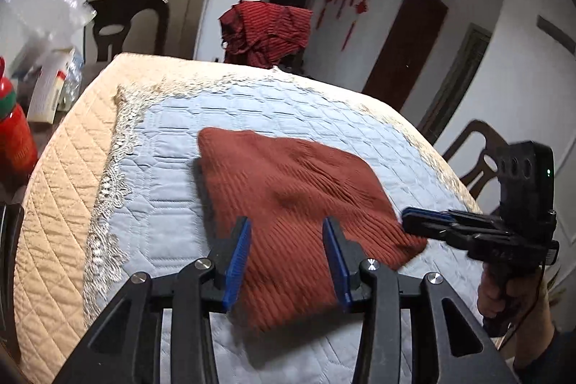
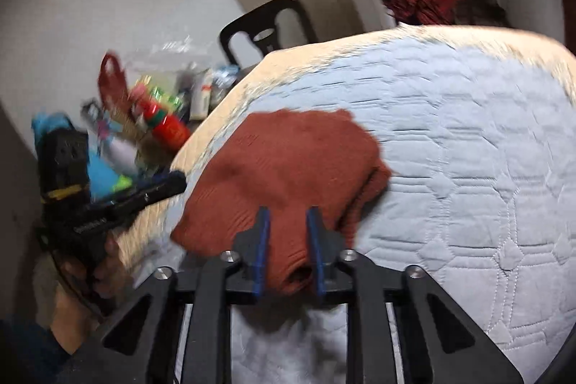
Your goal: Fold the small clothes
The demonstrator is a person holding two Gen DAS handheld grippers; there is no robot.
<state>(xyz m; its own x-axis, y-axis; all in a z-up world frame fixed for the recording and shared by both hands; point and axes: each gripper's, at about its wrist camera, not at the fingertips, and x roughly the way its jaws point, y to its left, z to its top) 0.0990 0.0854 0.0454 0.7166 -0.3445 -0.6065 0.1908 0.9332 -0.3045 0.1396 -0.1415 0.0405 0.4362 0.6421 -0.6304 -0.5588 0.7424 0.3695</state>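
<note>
A rust-red knit garment (image 1: 288,182) lies folded in a rough square on the pale blue quilted cover (image 1: 172,175). My left gripper (image 1: 286,222) hangs open over the garment's near edge, its blue pads clear of the knit on both sides. At the garment's right corner is my right gripper (image 1: 408,222), held by a hand (image 1: 500,294). In the right wrist view the right gripper (image 2: 288,210) has its pads close together, with a bunched fold of the garment (image 2: 298,153) filling the gap between them. The left gripper (image 2: 178,180) shows at the garment's left side.
A heap of dark red striped clothes (image 1: 266,35) sits at the table's far end. Dark wooden chairs (image 1: 126,20) (image 1: 478,161) stand around the table. A red bottle (image 2: 169,128), boxes and plastic bags crowd the surface to the left of the beige quilt border (image 1: 61,189).
</note>
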